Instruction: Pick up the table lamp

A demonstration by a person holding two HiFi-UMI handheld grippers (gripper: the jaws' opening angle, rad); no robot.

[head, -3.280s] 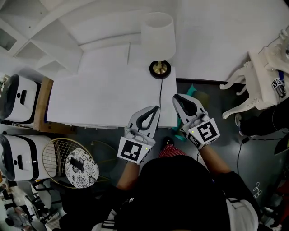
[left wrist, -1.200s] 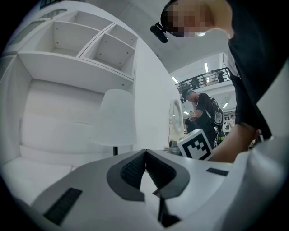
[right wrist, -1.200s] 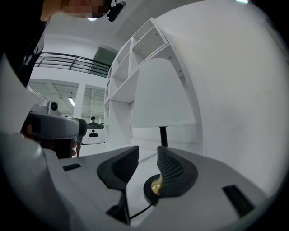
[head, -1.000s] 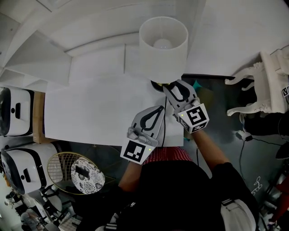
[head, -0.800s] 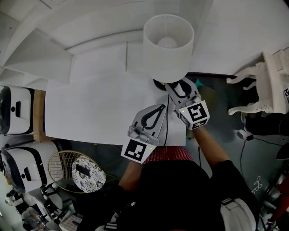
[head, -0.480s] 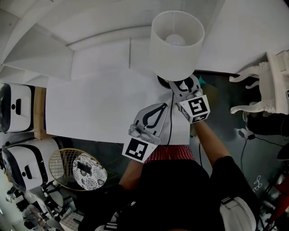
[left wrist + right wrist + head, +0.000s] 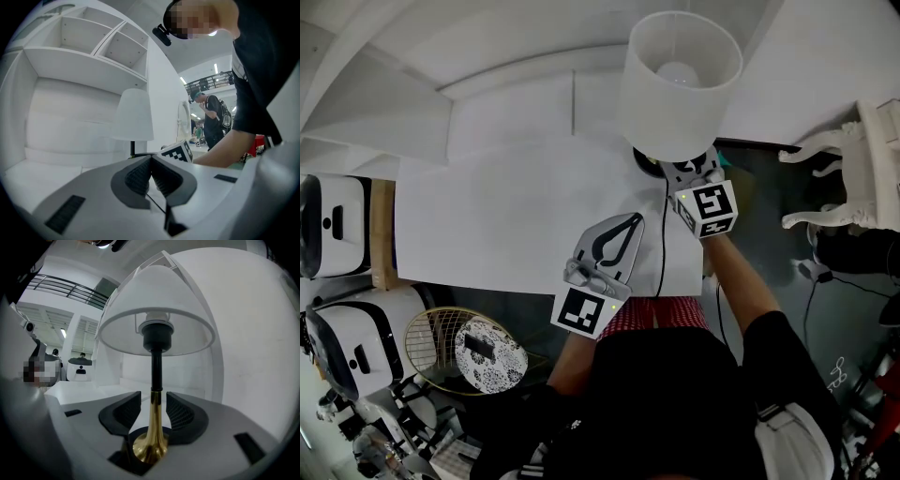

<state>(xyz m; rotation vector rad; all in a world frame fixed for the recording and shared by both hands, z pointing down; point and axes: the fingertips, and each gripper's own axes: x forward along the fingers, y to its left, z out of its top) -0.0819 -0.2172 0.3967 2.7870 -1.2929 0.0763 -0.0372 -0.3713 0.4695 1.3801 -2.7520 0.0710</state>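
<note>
The table lamp has a white shade [image 7: 680,84], a black-and-brass stem [image 7: 153,418] and a round black base [image 7: 649,161]; it stands at the white desk's far right corner. My right gripper [image 7: 689,171] reaches in under the shade. Its jaws are opening and stand either side of the brass stem [image 7: 153,401] with a gap on both sides, no pad pressing. My left gripper [image 7: 623,227] hovers over the desk's near right part, shut and holding nothing. In the left gripper view the shade [image 7: 133,115] rises beyond the closed jaws [image 7: 151,161].
The lamp's black cord [image 7: 662,244] runs from the base over the desk's [image 7: 506,216] front edge. White shelving rises behind the desk. A white ornate chair [image 7: 853,169] stands right, white-and-black machines [image 7: 337,225] and a gold wire basket [image 7: 473,352] left.
My right gripper has pushed forward under the shade, bringing its jaws round the lamp's stem. The left gripper has barely shifted and stays shut.
</note>
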